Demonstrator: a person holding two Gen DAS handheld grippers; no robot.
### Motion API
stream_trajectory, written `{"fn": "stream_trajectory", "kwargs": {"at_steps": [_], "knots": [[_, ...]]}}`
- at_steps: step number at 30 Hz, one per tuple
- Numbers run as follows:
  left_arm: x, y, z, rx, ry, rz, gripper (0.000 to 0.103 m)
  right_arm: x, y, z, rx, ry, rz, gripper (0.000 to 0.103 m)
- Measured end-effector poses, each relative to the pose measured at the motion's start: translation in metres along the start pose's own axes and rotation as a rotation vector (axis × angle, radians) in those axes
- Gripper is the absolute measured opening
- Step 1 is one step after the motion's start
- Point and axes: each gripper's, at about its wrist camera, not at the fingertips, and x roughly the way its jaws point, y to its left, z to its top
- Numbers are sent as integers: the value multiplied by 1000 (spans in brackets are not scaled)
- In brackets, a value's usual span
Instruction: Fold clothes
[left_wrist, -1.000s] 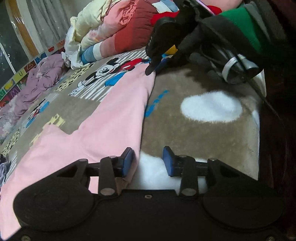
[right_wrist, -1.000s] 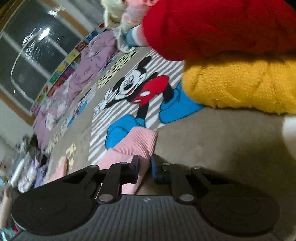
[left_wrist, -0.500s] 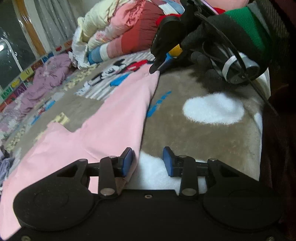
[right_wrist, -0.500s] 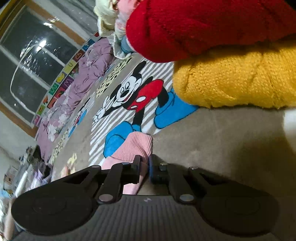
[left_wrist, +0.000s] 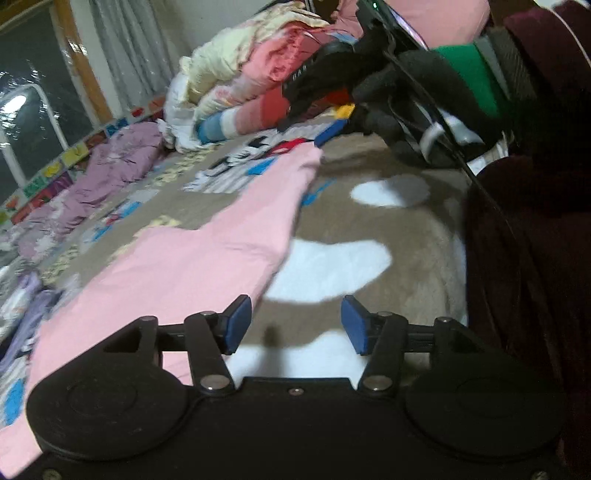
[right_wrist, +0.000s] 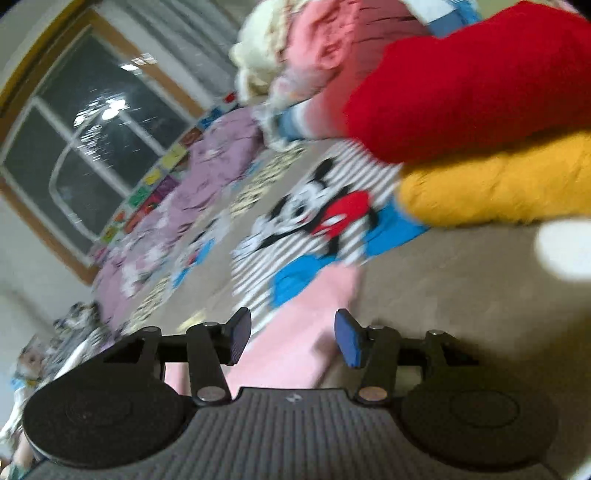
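the left wrist view looked low along the pink garment (left_wrist: 192, 266) toward the piled bedding (left_wrist: 258, 74). the right wrist view sat close over its cuff end (right_wrist: 295, 332), facing the window (right_wrist: 92, 147). both shared the cartoon-mouse blanket (left_wrist: 243, 166).

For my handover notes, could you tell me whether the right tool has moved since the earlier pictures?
Yes: the right tool has backed off the pink garment's cuff, away from the yellow sweater, jaws opening.

Setting was home bedroom. Bed (left_wrist: 417, 236) carried plush cartoon-mouse blanket (right_wrist: 314, 218). Folded quilts (left_wrist: 258, 74) were piled at far end; red and yellow knitwear (right_wrist: 480, 110) stacked nearby. Dark window (right_wrist: 85, 147), sheer curtain (left_wrist: 125, 55), alphabet border strip (left_wrist: 55, 170) along wall.
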Motion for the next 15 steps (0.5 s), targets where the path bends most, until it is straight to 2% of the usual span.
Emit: {"fn": "stream_trajectory", "kwargs": {"at_steps": [3,8,10,11,12,13,15], "knots": [[-16,20,-7,-51,1,48,53,-1,26,-25,-33,53,84,52],[-29,74,-30,-275,49,157,53,-4,83,-76,-174,191,253,52],[-29,94,-45,-362,94,186,53,-7,111,-99,-284,241,322,52],[-22,100,-54,-385,158,163,53,-10,126,-111,-349,259,353,51],[-17,100,-61,-373,202,131,53,-12,138,-124,-420,269,370,51],[-16,96,-67,-338,205,113,53,-12,147,-138,-487,292,371,51],[-19,91,-67,-304,212,100,53,-4,160,-172,-663,413,291,48]]}}
